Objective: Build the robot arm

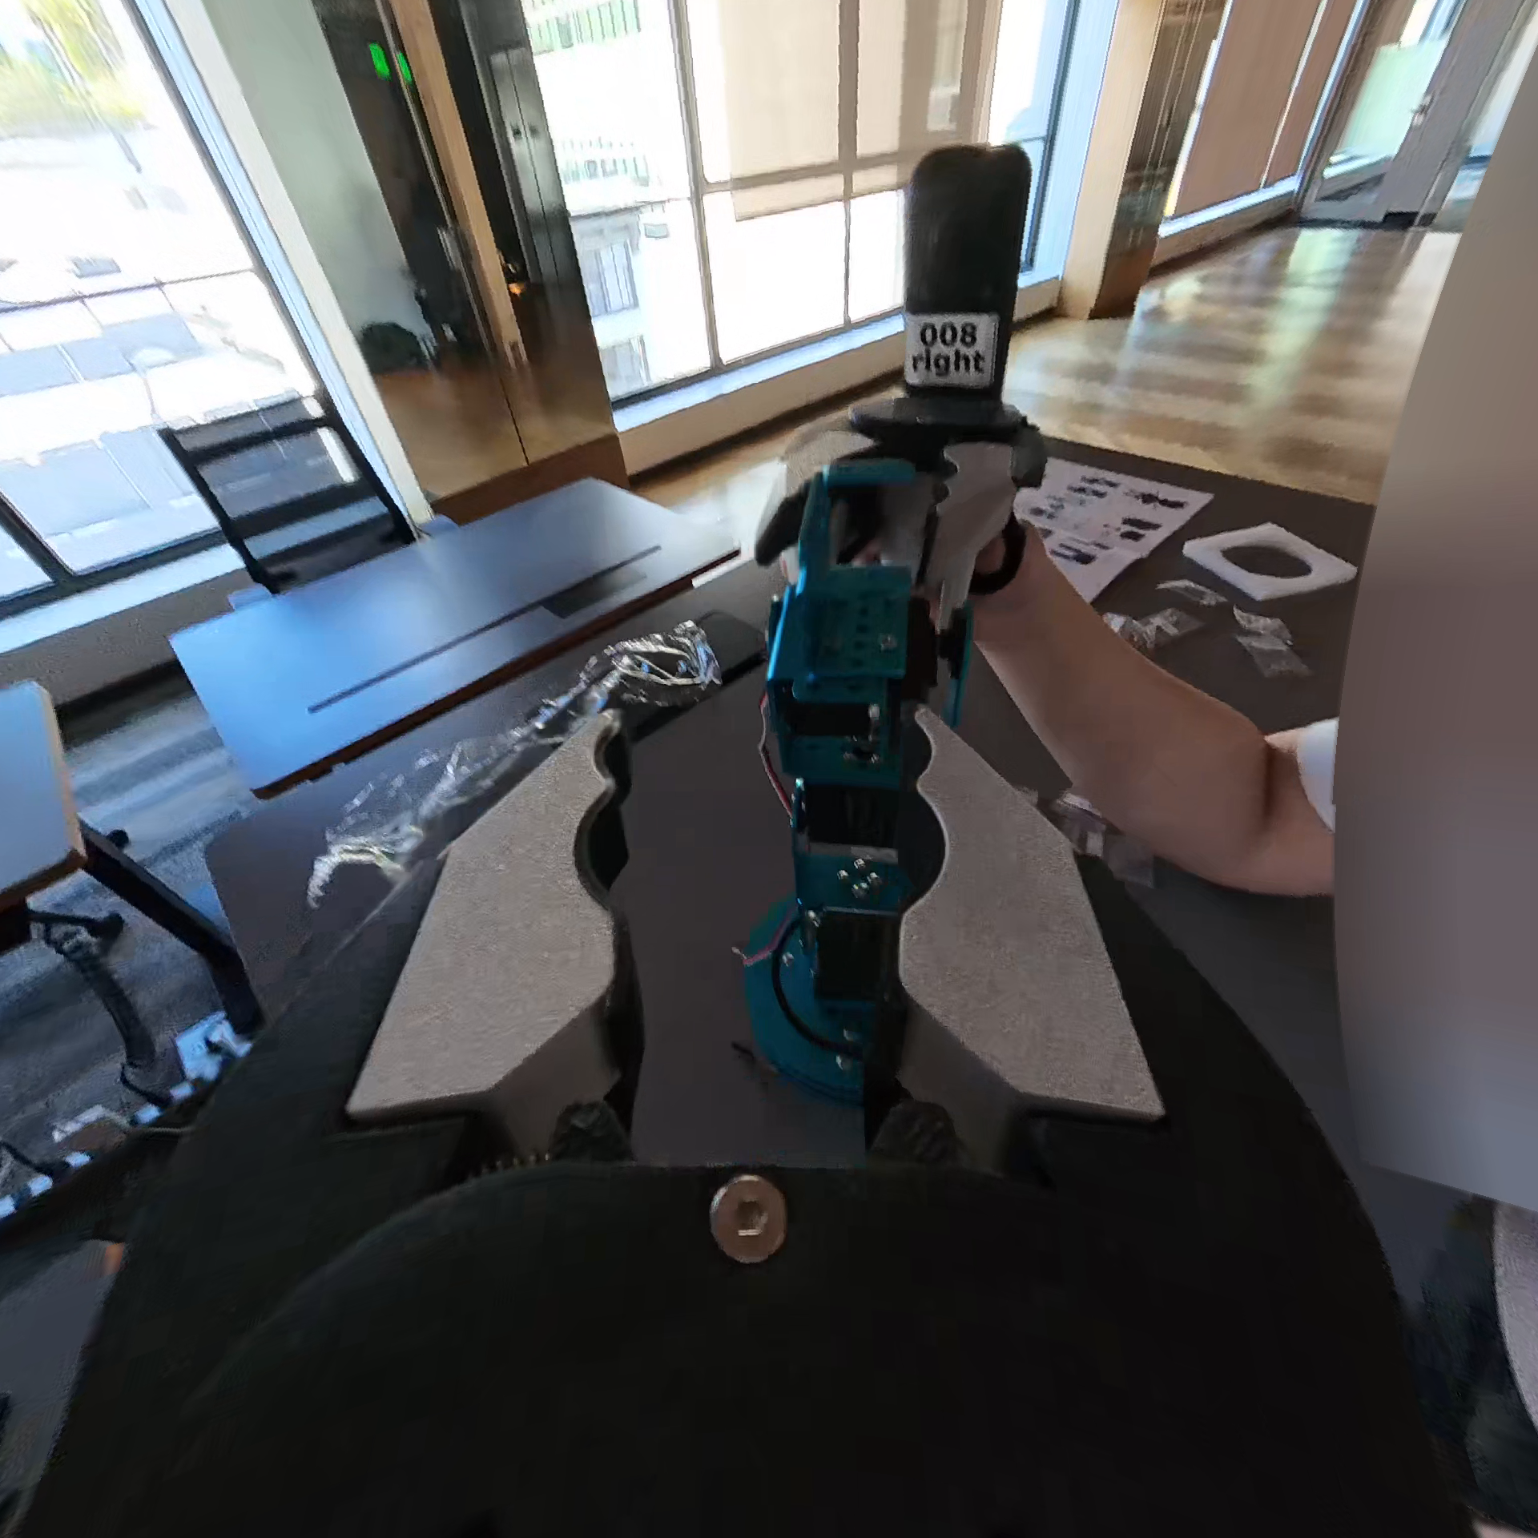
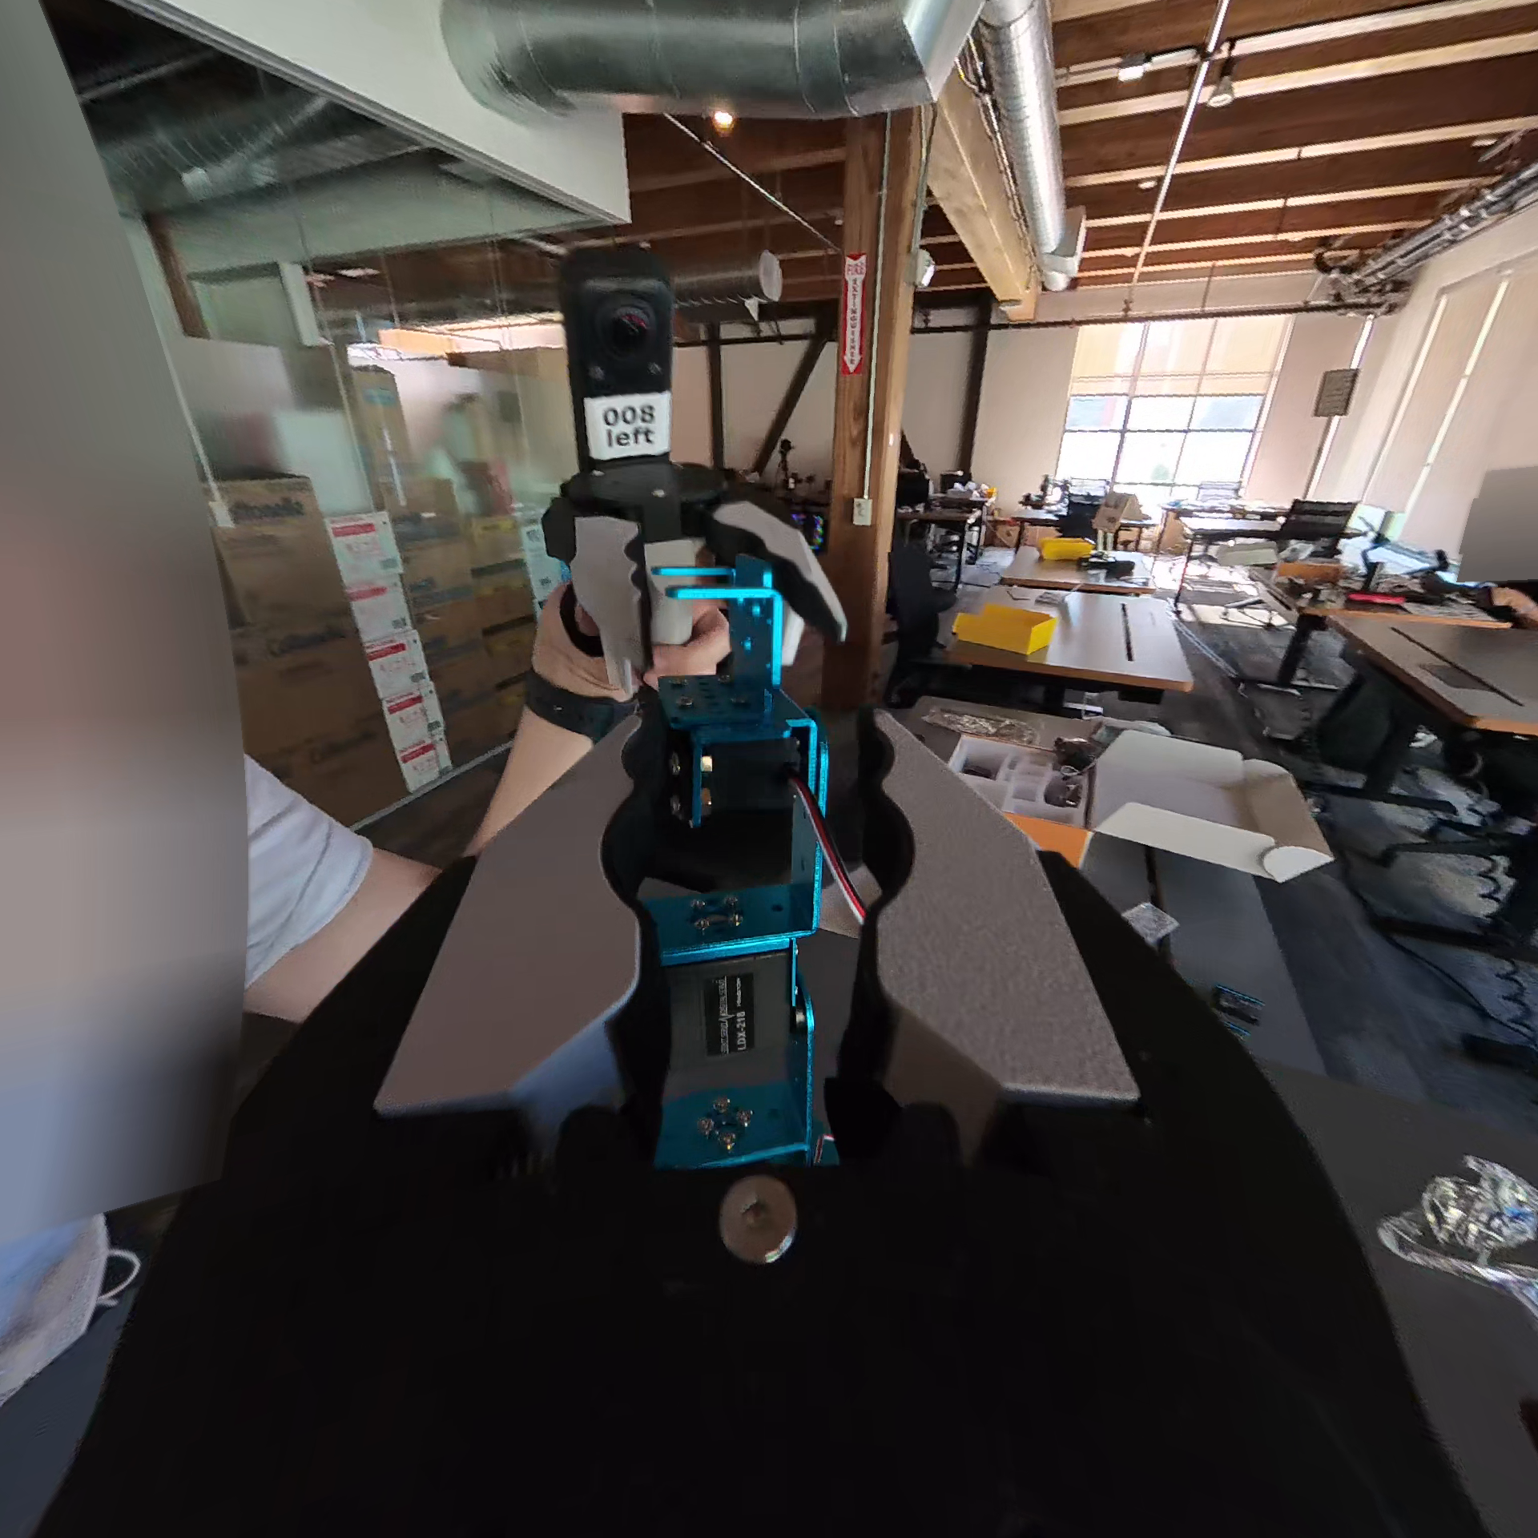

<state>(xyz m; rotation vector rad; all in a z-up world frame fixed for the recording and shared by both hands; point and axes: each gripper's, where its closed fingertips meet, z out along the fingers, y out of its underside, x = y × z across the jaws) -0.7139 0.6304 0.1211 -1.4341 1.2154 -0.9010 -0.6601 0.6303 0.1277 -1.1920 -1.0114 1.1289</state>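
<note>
Standing upright on the black table, the blue servo arm is bolted together through several stacked joints, its long axis vertical. Left gripper straddles the lower joints, jaws apart; right gripper flanks the upper joints, its grip unclear. The round base sits down and the bare top bracket points at the ceiling.
</note>
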